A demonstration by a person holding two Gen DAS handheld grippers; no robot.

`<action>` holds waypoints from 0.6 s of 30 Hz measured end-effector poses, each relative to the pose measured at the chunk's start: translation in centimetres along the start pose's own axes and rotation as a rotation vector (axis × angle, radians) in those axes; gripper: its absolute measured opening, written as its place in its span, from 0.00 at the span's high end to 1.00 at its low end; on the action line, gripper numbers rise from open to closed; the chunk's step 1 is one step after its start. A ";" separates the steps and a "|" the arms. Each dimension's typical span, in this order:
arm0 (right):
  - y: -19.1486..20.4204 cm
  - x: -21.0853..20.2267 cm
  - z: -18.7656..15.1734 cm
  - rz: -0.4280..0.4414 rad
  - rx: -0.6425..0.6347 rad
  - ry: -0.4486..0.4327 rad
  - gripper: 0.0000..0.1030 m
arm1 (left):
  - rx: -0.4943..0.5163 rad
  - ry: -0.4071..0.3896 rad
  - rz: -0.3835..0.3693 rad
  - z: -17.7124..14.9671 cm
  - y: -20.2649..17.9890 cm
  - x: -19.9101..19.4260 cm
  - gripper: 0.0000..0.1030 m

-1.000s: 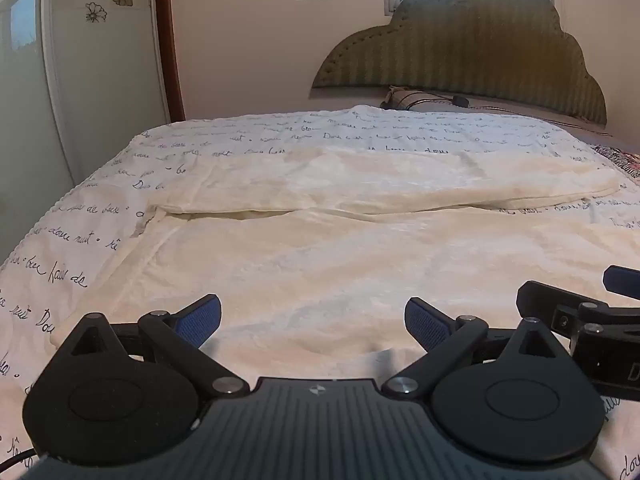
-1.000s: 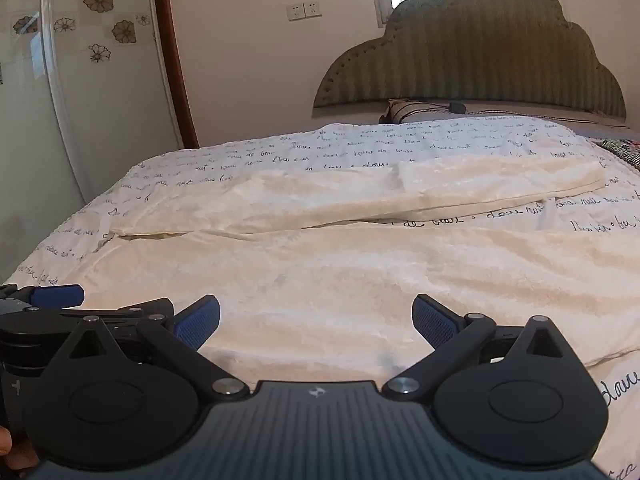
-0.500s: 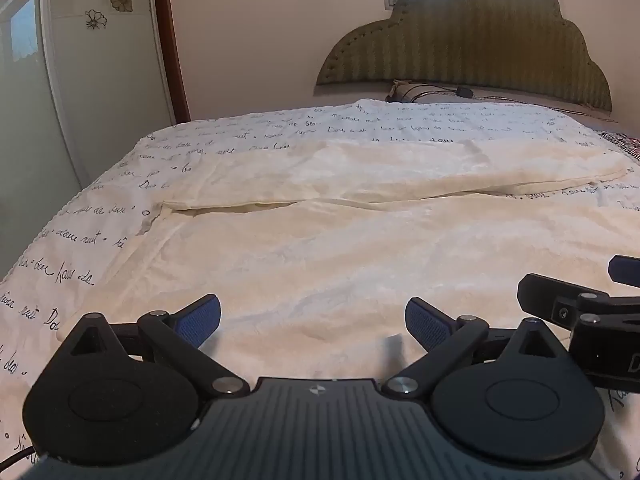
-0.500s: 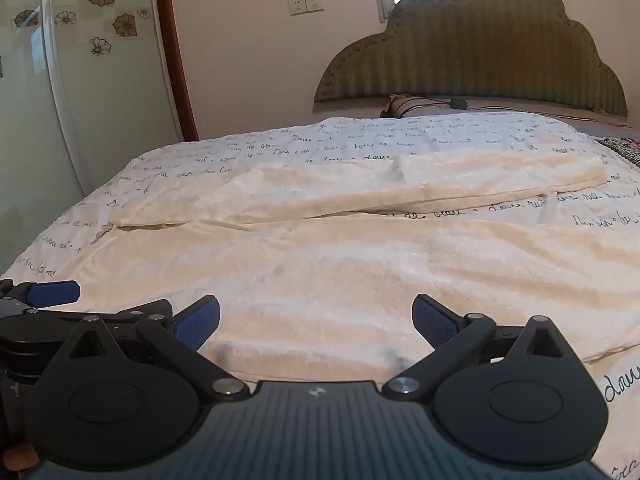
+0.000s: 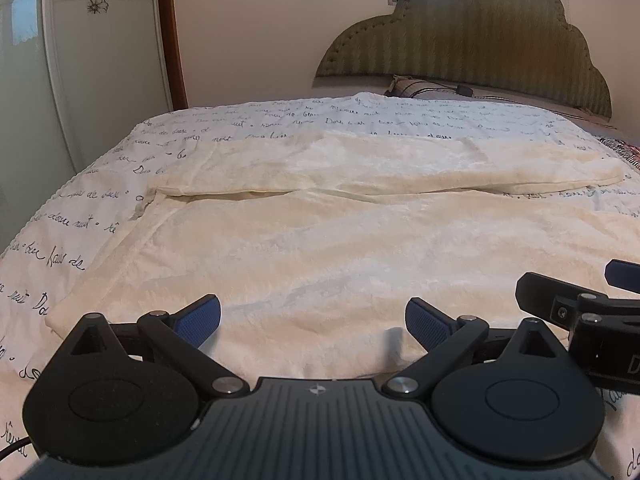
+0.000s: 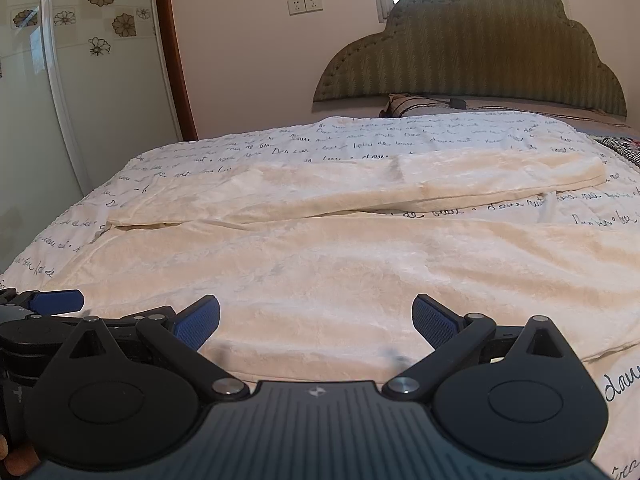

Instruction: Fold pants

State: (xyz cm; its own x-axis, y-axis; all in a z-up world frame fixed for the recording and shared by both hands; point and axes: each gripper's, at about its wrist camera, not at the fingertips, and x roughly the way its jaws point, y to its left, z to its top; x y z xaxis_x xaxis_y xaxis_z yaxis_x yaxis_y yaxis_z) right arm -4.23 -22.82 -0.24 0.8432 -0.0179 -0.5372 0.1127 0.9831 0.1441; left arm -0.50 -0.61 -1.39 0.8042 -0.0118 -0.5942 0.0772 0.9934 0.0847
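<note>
Pants (cream, fuzzy) lie spread on the bed. Left hand-held gripper and right hand-held gripper hover at the near edge, both wide apart, holding nothing. Behind stands a green headboard.

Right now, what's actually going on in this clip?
A person holds two tongs over cream pants spread flat on a bed. The left tongs and the right tongs are both open, side by side at the near edge of the fabric, gripping nothing. One leg lies nearer, the other beyond it; no fold has begun.
</note>
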 end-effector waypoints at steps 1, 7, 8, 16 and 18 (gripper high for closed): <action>0.0 0.0 0.0 0.000 0.000 0.000 0.00 | 0.003 -0.003 0.002 0.0 0.0 0.0 0.02; 0.0 0.1 -0.1 0.001 0.004 -0.001 0.00 | -0.001 -0.006 0.001 -0.1 0.0 -0.1 0.02; 0.0 0.1 -0.1 0.003 0.004 -0.002 0.00 | -0.003 -0.005 0.002 -0.1 0.0 -0.1 0.02; -0.1 0.1 -0.2 0.019 0.005 -0.012 0.00 | -0.005 -0.010 -0.002 -0.1 0.0 0.0 0.02; -0.1 0.0 -0.2 0.016 0.008 -0.011 0.00 | -0.003 -0.014 -0.001 -0.2 0.0 0.0 0.02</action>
State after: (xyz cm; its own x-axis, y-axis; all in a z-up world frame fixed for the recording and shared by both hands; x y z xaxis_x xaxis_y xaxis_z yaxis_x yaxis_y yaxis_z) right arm -4.31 -22.87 -0.41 0.8509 -0.0043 -0.5253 0.1034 0.9818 0.1596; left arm -0.62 -0.60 -1.49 0.8122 -0.0147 -0.5832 0.0764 0.9937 0.0814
